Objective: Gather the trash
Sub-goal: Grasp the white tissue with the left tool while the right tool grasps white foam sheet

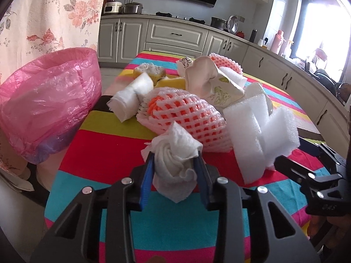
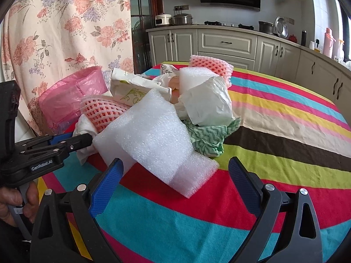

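Left tool (image 1: pixel 174 160) clenched on a crumpled white tissue (image 1: pixel 175 164), both blue pads pressing its sides at the near edge of the trash heap. Gripped there, likely, because the tissue sits loose and closest, free to lift without disturbing the rest. Pink-lined bin (image 1: pixel 50 100) waiting just left of the heap, mouth open and level with the table (image 1: pixel 105 144) edge, presumably so a short sideways carry ends in a drop.

Right tool (image 2: pixel 175 175) released, jaws spread wide on either side of the near end of a white foam sheet (image 2: pixel 151 135); pads not pressing it. Set wide, it seems, to take in the bulky slab, which leans off the heap with its near end toward the tool.

Behind the foam sheet, on the heap: pink foam fruit net (image 1: pixel 184 118), rolled white paper (image 1: pixel 129 98) to the net's left, printed wrapper (image 1: pixel 219 87) on top, green patterned cloth (image 2: pixel 208 135) at the heap's right foot. All piled centre of the striped cover, well short of the bin, so most of the collecting not yet done.

Risk to mind: soft tissue slipping or trailing a corner; foam crushing rather than holding.
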Demonstrator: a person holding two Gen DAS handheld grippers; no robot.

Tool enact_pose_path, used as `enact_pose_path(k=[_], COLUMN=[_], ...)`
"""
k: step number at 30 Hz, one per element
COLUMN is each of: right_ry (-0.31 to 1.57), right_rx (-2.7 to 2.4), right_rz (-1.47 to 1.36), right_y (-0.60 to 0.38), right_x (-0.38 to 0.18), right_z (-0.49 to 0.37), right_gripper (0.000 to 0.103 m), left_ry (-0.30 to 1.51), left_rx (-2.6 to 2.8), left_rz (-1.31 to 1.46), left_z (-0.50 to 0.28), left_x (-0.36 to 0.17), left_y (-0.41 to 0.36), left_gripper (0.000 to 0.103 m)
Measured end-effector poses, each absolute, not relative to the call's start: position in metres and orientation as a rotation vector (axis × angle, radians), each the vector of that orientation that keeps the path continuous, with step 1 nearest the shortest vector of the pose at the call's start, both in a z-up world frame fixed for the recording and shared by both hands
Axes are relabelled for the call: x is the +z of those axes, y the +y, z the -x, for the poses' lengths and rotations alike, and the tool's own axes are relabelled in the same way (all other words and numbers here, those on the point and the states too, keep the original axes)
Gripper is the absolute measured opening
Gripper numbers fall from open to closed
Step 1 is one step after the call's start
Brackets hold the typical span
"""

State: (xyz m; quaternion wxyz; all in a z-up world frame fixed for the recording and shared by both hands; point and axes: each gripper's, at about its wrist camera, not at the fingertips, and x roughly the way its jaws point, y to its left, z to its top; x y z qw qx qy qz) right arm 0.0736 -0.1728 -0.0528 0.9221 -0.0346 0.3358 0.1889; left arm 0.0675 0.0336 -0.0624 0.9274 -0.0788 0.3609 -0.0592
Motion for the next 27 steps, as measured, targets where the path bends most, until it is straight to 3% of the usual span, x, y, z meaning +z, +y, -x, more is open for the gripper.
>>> enact_pose_path(k=[8,14,27], right_ry=[0.689,0.702,0.652], right_rx=[0.406,0.414,0.417], right_rz=[0.062,0.048,-0.007], right_y=[-0.162,-0.160,-0.187], right_x=[-0.046,-0.045,-0.012], right_z=[-0.083,-0.090,-0.072], right_gripper=[0.084,0.047,0.043], left_ry=[0.709,0.685,0.633], left_rx=[-0.137,-0.142,-0.126], left_rz=[0.156,0.158,0.142], left_z=[-0.057,-0.050,-0.040], left_x=[-0.052,-0.041,-0.018], left_y=[0.035,0.035,0.041], left_gripper=[0.034,0.034,0.034])
